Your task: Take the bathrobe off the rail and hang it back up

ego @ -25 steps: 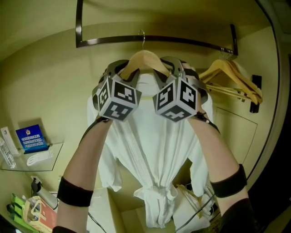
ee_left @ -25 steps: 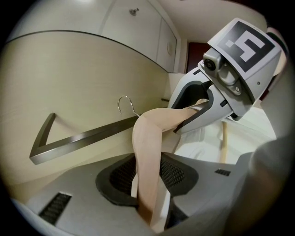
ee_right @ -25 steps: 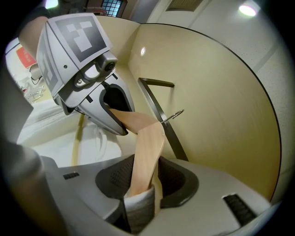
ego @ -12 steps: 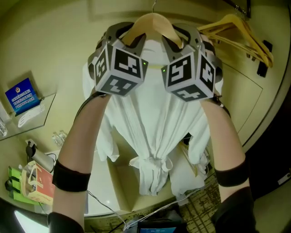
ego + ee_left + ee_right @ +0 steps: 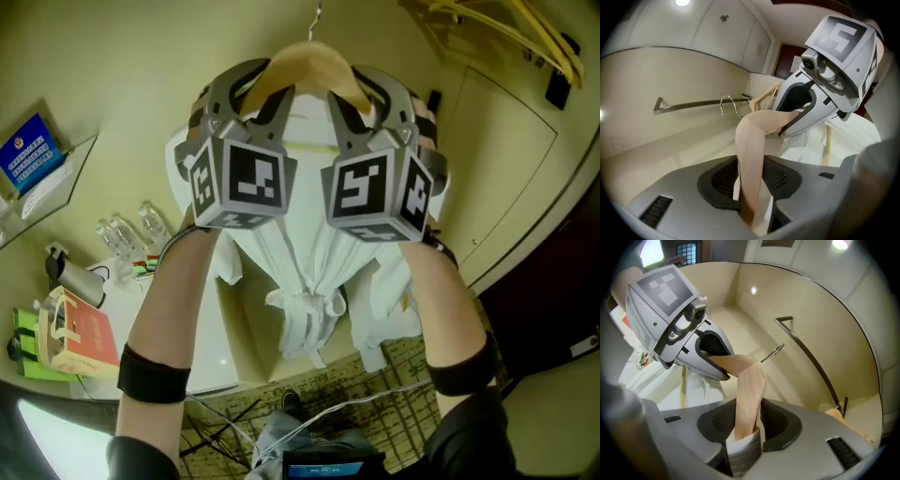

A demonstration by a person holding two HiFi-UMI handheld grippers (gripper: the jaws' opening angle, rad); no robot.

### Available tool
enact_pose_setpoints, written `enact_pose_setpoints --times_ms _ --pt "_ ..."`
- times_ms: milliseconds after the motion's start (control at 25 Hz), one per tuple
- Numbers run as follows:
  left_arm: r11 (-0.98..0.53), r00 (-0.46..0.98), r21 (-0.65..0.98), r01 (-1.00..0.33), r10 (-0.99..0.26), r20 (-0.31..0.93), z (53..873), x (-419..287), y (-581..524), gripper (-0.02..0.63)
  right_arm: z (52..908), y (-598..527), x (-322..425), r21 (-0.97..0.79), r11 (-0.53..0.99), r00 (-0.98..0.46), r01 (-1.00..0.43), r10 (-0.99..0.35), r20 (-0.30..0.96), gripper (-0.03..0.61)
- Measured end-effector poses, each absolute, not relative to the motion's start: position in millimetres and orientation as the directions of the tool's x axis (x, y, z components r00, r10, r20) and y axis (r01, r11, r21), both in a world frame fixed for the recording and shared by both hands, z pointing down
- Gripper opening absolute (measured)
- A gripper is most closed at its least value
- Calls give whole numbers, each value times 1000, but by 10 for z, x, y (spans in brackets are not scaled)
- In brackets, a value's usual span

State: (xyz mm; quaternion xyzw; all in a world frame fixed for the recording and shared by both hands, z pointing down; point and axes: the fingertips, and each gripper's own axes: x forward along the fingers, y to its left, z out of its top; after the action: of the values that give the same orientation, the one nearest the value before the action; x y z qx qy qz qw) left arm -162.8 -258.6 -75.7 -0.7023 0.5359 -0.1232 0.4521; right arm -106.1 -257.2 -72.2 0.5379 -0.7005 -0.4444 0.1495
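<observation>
Bathrobe (image 5: 309, 272) hangs on wooden hanger (image 5: 305, 64), hook off the rail (image 5: 806, 357). Left gripper (image 5: 251, 94) and right gripper (image 5: 367, 94) jaws each clamp one hanger shoulder, half closed.

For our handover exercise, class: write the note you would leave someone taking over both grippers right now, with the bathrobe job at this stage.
Left gripper: shut on the left shoulder of the wooden hanger.
Right gripper: shut on its right shoulder, with some robe cloth pinched in.
Bathrobe: on the hanger, belt tied, carried in the air between both grippers.
Rail: up on the wall; the hanger's hook is clear of it.
Done: robe taken off the rail.
Left: lift it and hook it back on the rail.
</observation>
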Motion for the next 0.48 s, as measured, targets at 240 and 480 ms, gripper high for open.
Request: enact_pose_setpoints --times_ms 240,480 --pt "-56 365 -763 -644 -899 -242 230 -1580 -2494 146 301 -2521 -1021 769 144 -421 -623 -890 -175 155" --pt "-135 370 -755 -642 -916 -152 1388 -1616 -2490 144 1391 -2484 -1032 757 215 -423 -618 -902 -89 155"
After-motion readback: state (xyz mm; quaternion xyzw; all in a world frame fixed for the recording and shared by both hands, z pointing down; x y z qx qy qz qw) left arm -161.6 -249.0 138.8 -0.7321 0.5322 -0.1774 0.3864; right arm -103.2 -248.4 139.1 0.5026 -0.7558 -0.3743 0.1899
